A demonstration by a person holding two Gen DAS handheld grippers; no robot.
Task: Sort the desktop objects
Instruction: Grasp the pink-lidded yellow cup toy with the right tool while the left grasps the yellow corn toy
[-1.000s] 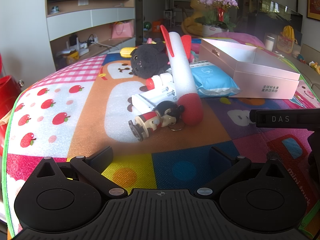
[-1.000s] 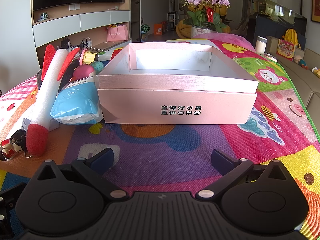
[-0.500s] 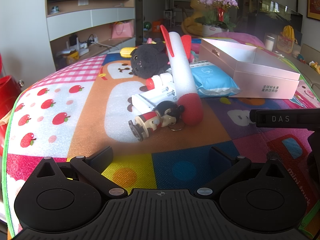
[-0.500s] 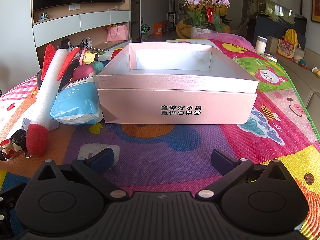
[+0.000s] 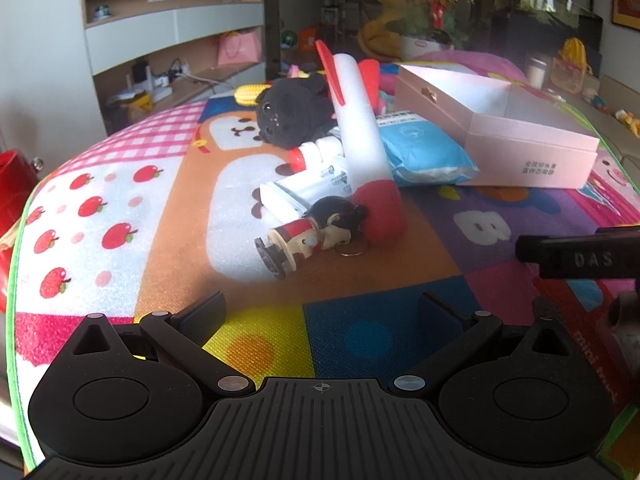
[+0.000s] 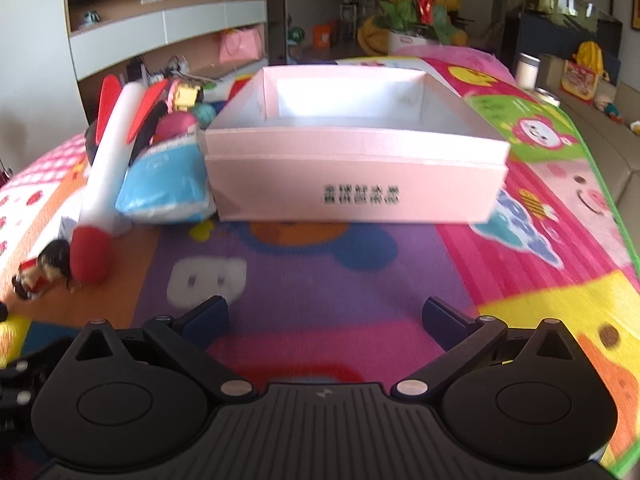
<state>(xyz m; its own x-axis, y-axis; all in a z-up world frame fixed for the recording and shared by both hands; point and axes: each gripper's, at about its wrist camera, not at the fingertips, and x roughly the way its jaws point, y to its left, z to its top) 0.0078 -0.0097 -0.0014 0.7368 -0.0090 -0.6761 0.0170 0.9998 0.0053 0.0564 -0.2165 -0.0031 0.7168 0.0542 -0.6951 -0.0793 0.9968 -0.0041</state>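
Observation:
A pile of objects lies on the colourful play mat: a small doll keychain, a white foam rocket with a red nose, a white tube, a black plush toy and a blue packet. An open pink box stands to their right, empty as far as its inside shows. My left gripper is open and empty, short of the doll. My right gripper is open and empty, in front of the box. The rocket and blue packet also show in the right wrist view.
The right gripper's black body shows at the left view's right edge. More toys lie behind the pile. A flower pot stands beyond the mat; a shelf unit stands at the back left. The mat's green edge runs down the left.
The right gripper has lifted and moved; its view is now blurred and looks further down into the box. The left gripper has not moved. Both stay open.

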